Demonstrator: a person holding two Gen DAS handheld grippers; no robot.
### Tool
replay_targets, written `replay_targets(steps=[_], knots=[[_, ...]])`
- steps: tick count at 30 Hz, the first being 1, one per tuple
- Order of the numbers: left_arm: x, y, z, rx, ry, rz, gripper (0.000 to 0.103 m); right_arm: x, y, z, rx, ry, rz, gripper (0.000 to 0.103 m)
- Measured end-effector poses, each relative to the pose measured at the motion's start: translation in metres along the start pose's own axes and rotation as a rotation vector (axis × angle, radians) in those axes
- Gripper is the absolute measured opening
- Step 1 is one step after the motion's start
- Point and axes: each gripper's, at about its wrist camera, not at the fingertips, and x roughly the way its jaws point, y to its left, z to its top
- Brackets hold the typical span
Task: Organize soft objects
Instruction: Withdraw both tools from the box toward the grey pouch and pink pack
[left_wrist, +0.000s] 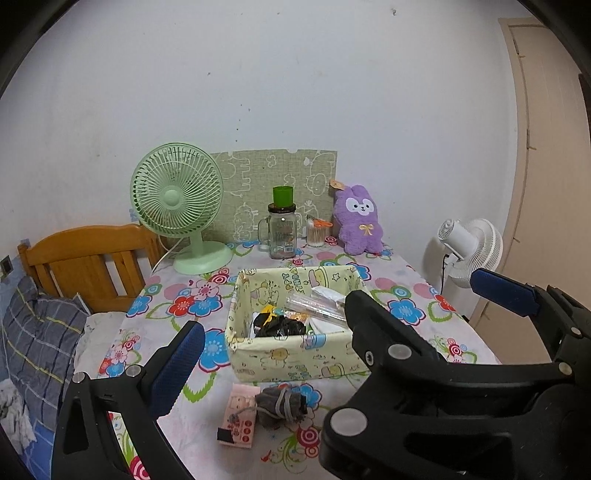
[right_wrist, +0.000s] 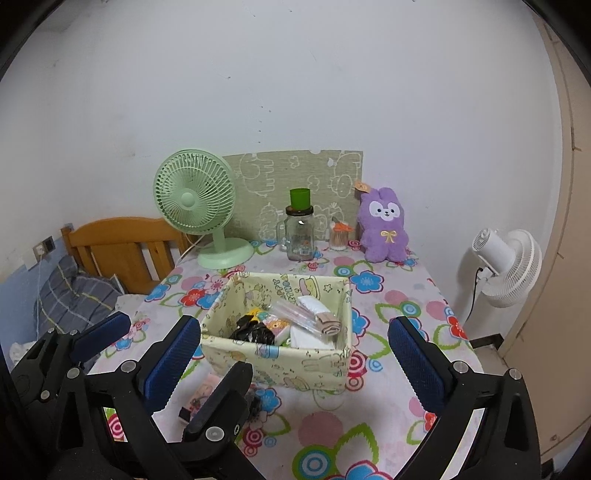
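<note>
Flowered cloth covered the table (right_wrist: 332, 435) below me, with a pale wall behind it. My right gripper (right_wrist: 295, 358) hung spread wide and held nothing, its blue pads (right_wrist: 173, 365) well apart on either side of the yellow fabric basket (right_wrist: 280, 363). My left gripper (left_wrist: 332, 321) was likewise released and empty, its jaws splayed, the basket (left_wrist: 291, 360) lying between them in its own camera. Just in front of the basket, on the cloth, lay a grey rolled bundle of fabric (left_wrist: 280, 406), touching a pink card (left_wrist: 240, 413) on its left side. Inside the basket I saw a black crumpled item (left_wrist: 280, 326), clear plastic packets (left_wrist: 314, 304) and white folded cloth (right_wrist: 314, 336); what the smaller coloured pieces were I could not tell. Farther back stood a green desk fan (left_wrist: 177, 199), a glass jar (left_wrist: 282, 234) with a green cup (left_wrist: 283, 195) on top, a small tub of cotton swabs (left_wrist: 317, 232), and a purple plush rabbit (left_wrist: 358, 221) upright against the wall. Off the table's right edge stood a white fan (right_wrist: 506, 266), and to the left a wooden headboard (left_wrist: 88, 258) with a plaid pillow (left_wrist: 40, 332).
</note>
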Motion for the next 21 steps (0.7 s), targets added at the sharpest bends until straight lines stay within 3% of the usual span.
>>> replay_targets(steps=[21], knots=[[0.004,0.008,-0.04,-0.013,0.075,-0.005,0.103,0.01,0.009,-0.041,0.005,0.072,0.011,0.103]])
